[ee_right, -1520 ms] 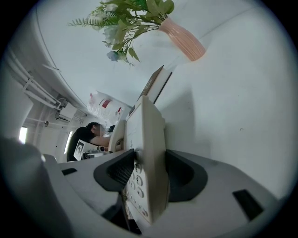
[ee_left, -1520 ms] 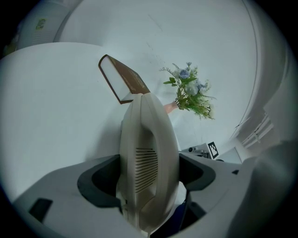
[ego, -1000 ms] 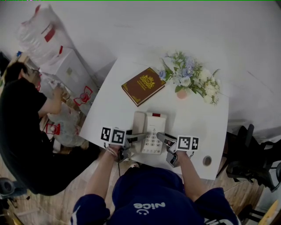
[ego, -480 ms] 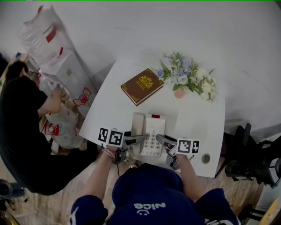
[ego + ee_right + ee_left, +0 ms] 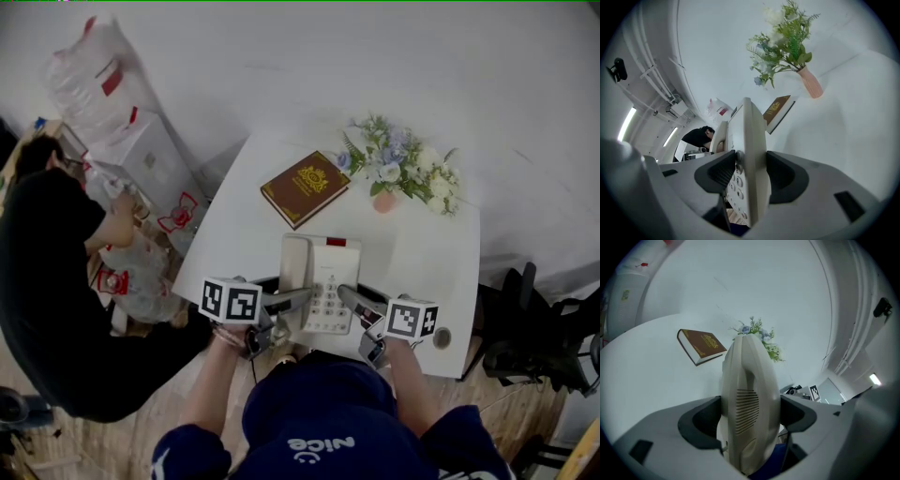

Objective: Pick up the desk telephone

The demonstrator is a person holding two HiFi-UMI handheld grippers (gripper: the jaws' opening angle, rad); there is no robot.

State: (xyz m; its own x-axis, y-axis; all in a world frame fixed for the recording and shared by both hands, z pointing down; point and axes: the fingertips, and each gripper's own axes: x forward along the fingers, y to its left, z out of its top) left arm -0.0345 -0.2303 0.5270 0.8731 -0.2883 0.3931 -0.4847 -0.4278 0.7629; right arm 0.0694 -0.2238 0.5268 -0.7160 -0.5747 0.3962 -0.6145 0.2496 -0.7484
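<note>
The cream desk telephone, handset on its left side and keypad facing up, is at the near edge of the white table. My left gripper is shut on the phone's handset side, with a jaw pressed against each face. My right gripper is shut on the phone's right edge, next to the keypad. In both gripper views the phone fills the gap between the jaws. Whether its base touches the table is hidden.
A brown book lies behind the phone. A flower bunch in a pink vase stands at the back right. A round hole sits at the table's near right corner. A person in black crouches left among bags and boxes. A chair stands right.
Both marker cubes now look larger and more tilted, so the grippers have risen towards the head camera. The phone has shifted slightly with them. Both grips are unchanged.
</note>
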